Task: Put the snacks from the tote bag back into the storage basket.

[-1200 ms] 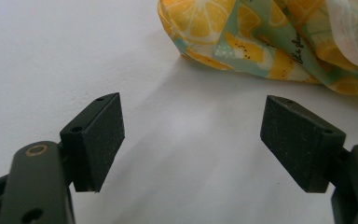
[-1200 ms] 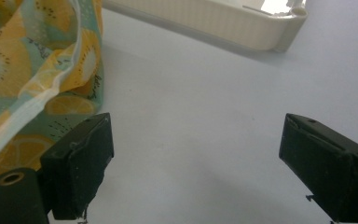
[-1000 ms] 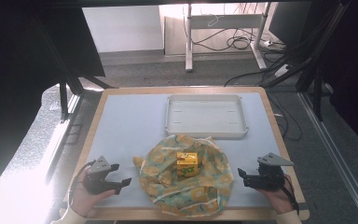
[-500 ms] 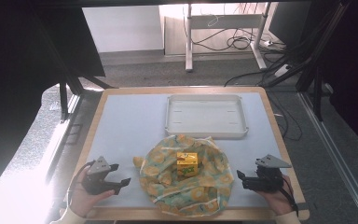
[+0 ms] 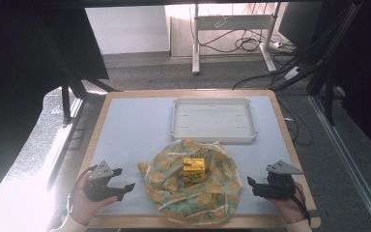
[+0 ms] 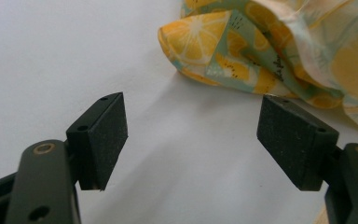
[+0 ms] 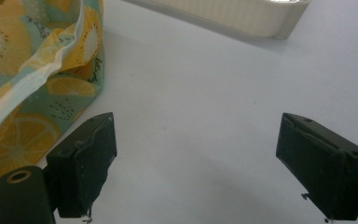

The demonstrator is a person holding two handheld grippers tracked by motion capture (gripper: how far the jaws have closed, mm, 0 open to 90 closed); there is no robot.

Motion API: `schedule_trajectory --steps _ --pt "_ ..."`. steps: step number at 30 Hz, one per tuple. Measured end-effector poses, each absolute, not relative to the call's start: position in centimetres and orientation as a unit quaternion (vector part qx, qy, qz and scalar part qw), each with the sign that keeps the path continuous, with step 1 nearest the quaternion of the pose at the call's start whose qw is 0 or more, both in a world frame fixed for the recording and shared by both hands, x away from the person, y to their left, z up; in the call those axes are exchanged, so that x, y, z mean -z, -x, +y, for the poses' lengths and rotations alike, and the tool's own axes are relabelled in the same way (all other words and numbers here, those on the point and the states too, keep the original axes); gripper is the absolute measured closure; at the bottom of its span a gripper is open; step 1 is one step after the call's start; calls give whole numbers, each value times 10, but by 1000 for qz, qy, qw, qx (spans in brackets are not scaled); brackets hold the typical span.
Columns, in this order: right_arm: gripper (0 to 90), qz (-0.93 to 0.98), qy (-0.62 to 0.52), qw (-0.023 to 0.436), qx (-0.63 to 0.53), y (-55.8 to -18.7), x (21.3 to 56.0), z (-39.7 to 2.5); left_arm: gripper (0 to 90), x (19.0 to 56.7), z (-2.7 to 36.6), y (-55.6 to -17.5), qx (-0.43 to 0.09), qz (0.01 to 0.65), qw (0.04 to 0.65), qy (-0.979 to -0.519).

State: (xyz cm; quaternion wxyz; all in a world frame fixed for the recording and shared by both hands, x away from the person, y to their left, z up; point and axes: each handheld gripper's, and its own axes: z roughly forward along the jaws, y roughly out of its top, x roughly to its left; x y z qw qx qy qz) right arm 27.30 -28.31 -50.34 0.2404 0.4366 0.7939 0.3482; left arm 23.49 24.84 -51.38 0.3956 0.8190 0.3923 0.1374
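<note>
I'm looking at a lemon-print cloth (image 5: 193,188), teal with yellow and orange slices, spread in a rumpled, roughly round heap just on the near side of the white tray (image 5: 214,121). Its edges are folded and puckered, and one corner pokes out to the left. Sitting on the middle of the cloth is a small yellow box (image 5: 193,170), upright. The tray lies flat and has nothing in it.

Lemon-print teal cloth (image 5: 193,181) (yellow box (image 5: 193,170)), white tray (image 5: 213,121).
</note>
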Motion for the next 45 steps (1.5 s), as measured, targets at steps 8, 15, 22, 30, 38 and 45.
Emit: schedule_trajectory --steps 8,15,22,30,38,45 --pt "126 794 -435 241 -349 -272 503 -282 245 502 244 -235 -134 380 396 -825" --pt "127 794 -435 241 -350 -272 503 -282 244 495 242 -237 -137 379 398 -824" --pt "128 796 -436 240 -346 -273 504 -283 245 494 241 -238 -133 376 397 -826" --pt "128 795 -437 240 -345 -273 504 -283 268 486 239 -238 -124 368 402 -829" --pt "128 795 -440 240 -343 -273 505 -284 266 478 236 -241 -122 359 404 -833" --pt "127 795 -440 238 -342 -273 505 -284 266 475 229 -242 -118 349 401 -839"
